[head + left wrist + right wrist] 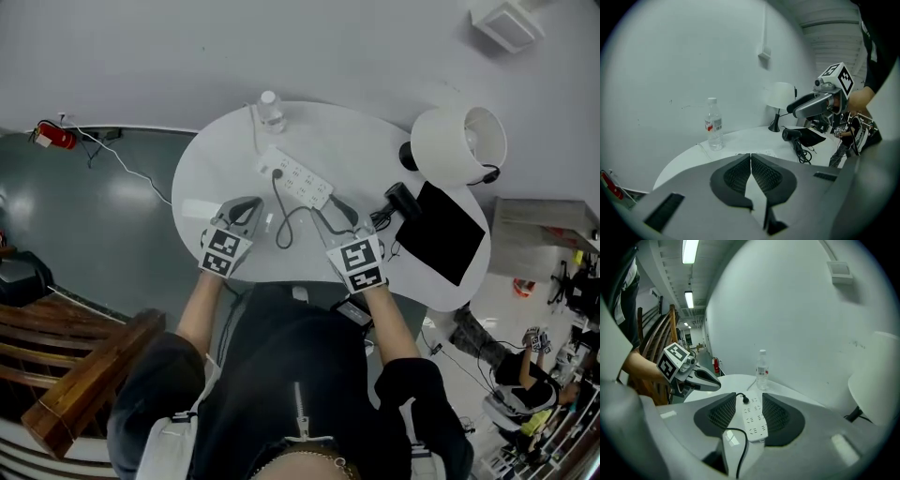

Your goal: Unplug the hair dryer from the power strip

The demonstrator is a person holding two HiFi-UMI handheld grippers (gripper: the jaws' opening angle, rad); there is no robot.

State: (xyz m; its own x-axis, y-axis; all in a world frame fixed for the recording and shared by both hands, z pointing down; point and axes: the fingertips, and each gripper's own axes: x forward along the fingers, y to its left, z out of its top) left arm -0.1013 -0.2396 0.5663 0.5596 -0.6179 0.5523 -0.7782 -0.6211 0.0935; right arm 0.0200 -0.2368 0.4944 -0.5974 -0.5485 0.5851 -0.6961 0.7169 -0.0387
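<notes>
plug: black, seated in far end of power strip, mid-bench | handling: stiff, probably tight; pinch the plug body, not its soft cord; light strip may lift | left gripper: jaws clenched, empty | right gripper: jaws parted, empty, short of strip

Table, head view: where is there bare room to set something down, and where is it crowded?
Bare: the table on its left, between water bottle, power strip and rim; also the far part between bottle and lamp. Crowded: right side (lamp, hair dryer, black pad); cord loops mid-table.
</notes>
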